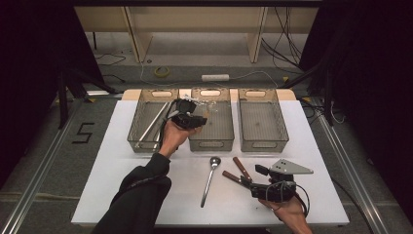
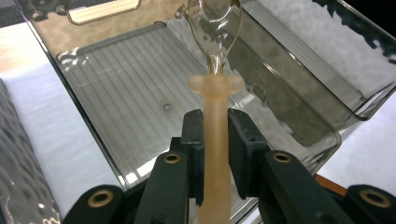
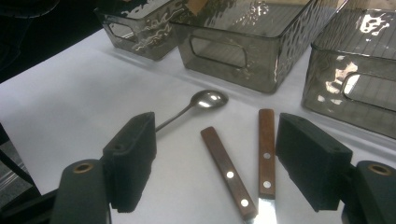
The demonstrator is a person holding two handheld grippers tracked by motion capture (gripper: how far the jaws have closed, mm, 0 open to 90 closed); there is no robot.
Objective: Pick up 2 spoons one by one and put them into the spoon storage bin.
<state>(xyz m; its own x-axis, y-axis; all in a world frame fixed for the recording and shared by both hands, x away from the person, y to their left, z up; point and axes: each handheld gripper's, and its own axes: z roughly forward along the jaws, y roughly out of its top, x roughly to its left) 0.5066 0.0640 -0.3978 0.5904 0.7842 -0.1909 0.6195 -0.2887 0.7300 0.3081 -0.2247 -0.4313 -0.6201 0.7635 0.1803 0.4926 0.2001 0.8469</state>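
My left gripper (image 1: 200, 119) (image 2: 215, 127) is shut on the pale peach handle of a plastic spoon (image 2: 216, 93) (image 1: 206, 106) with a clear bowl. It holds the spoon tilted over the middle smoky-clear bin (image 1: 210, 132) (image 2: 135, 79). At the table's front right, my right gripper (image 1: 249, 180) (image 3: 217, 136) stands open just above two wooden-handled knives (image 3: 229, 173) (image 3: 266, 149) (image 1: 234, 176). The knives lie side by side between its jaws, untouched. A metal spoon (image 1: 210, 179) (image 3: 206, 100) rests on the white table to their left.
Three smoky-clear bins stand in a row at the back. The left bin (image 1: 146, 141) holds long metal utensils (image 1: 151, 124). In the right bin (image 1: 263, 141) (image 3: 355, 88) I see nothing. The person's left sleeve reaches in from the bottom centre.
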